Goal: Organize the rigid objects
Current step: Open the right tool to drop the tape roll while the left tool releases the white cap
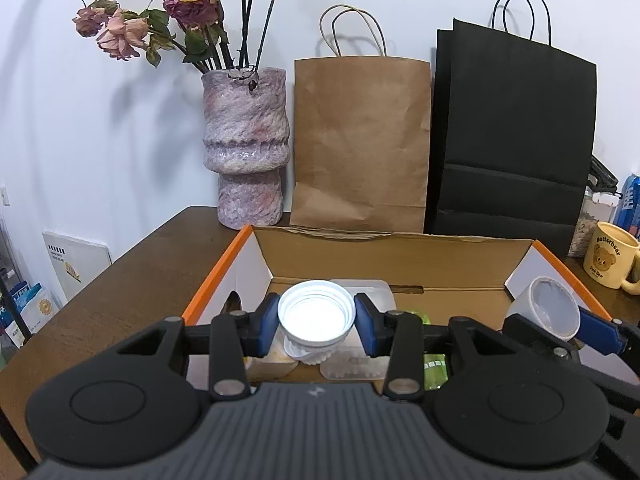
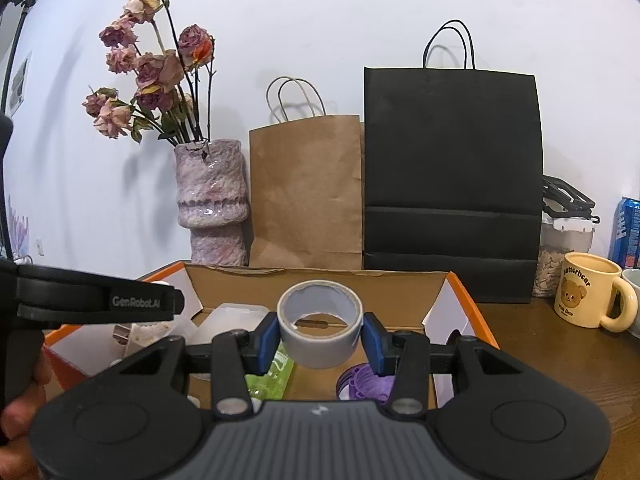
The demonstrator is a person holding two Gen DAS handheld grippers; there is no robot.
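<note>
Box (image 2: 460,280) w/ green bottle (image 2: 268,376), purple spool (image 2: 360,384)

**Both grippers closed on loads**

Left gripper (image 1: 316,322): blue pads pressed against a white ribbed cup (image 1: 316,320), pointing slightly downward. Right gripper (image 2: 320,338): clamped on a grey tape roll (image 2: 320,322). A hand (image 2: 20,408), apparently the left, shows blurred at frame edge.

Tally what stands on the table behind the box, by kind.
Paper bags: 2, brown and black
Vase of dried roses: 1
Bear mug: 1
Clear lidded jar: 1
Blue can: 1
Total: 6
</note>
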